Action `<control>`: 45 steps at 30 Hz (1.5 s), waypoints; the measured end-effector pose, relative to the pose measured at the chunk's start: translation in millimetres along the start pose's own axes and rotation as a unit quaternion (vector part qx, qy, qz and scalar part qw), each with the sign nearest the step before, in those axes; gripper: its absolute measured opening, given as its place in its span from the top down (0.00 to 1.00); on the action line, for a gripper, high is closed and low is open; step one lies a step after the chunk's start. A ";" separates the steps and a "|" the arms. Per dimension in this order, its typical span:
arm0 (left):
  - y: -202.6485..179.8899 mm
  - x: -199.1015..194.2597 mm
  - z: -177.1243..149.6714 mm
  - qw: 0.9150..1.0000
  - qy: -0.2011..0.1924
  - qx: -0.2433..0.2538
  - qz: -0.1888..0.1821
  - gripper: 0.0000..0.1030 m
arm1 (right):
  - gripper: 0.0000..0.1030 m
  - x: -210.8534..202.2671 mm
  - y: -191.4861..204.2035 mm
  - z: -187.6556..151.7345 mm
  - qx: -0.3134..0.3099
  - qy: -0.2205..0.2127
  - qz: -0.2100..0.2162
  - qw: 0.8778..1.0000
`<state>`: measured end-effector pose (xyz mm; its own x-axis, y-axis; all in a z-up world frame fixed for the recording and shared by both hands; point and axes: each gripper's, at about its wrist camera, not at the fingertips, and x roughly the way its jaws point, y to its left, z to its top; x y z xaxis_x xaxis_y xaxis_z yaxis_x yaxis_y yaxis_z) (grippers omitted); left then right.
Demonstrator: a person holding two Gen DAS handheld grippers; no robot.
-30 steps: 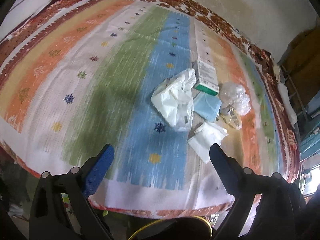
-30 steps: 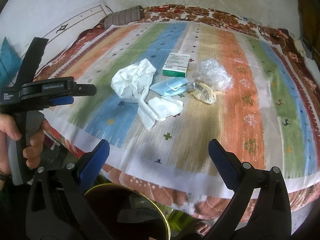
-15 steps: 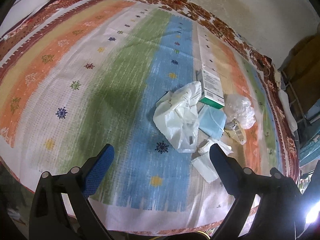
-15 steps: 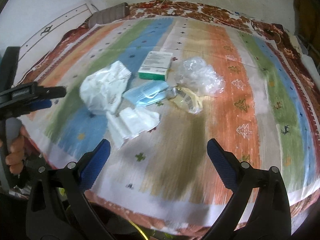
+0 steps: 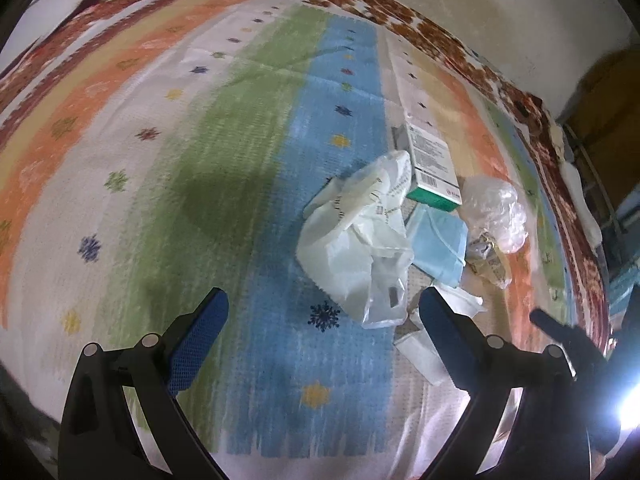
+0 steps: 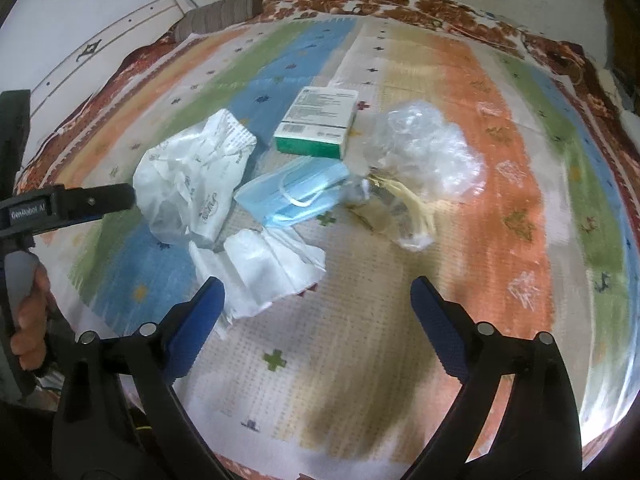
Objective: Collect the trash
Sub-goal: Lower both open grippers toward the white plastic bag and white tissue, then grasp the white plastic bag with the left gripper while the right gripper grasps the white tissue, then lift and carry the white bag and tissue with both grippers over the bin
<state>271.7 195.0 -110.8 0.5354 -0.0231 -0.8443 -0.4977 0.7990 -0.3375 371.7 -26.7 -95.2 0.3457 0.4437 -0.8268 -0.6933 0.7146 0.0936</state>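
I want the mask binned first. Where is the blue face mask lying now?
In the right wrist view the blue face mask lies mid-pile, just in front of the green-and-white box, with the white plastic bag on its left.

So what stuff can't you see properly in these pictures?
- Crumpled tissue, left wrist view: partly hidden behind the left gripper's finger.
- Print on the green and white box, right wrist view: too small to read.
- Yellowish wrapper, right wrist view: blurred, so what it is stays unclear.
- Striped bedspread's near edge: covered by the right gripper.
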 end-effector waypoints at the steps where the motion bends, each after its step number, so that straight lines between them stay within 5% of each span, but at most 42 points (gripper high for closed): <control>1: -1.6 2.3 0.8 1.000 -0.001 0.008 0.000 0.10 | 0.14 3.8 1.4 2.2 -0.004 0.001 -0.002 1.000; 6: -0.9 9.6 4.8 1.000 -0.003 0.010 -0.010 0.15 | 0.21 23.8 0.5 9.7 -0.006 0.013 0.000 1.000; 8: 0.1 12.4 5.7 1.000 0.000 0.007 -0.017 0.19 | 0.31 31.9 -0.2 10.5 -0.011 0.021 -0.002 1.000; 13: -0.9 21.2 5.9 0.999 0.019 0.017 -0.023 0.39 | 0.49 51.6 1.0 8.0 -0.016 0.041 0.009 0.999; 18: -0.7 18.0 6.6 0.999 0.019 0.010 -0.038 0.73 | 0.65 55.5 9.0 2.8 -0.035 0.050 0.006 0.998; 20: -6.1 12.9 7.4 0.999 0.012 0.022 -0.040 0.78 | 0.82 54.8 14.4 2.5 -0.042 0.055 0.009 0.998; 23: -12.3 6.1 10.7 0.999 0.007 0.029 -0.037 0.84 | 0.94 51.8 22.7 2.3 -0.058 0.057 0.011 0.997; 45: -33.0 -53.2 6.6 0.999 -0.011 0.032 -0.031 0.92 | 0.96 -18.1 39.4 -5.7 -0.053 0.022 0.026 0.998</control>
<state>264.1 173.8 -52.0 0.5789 -0.0603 -0.8132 -0.4189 0.8336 -0.3600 334.6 -9.6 -79.7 0.2808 0.4521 -0.8466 -0.7732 0.6291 0.0795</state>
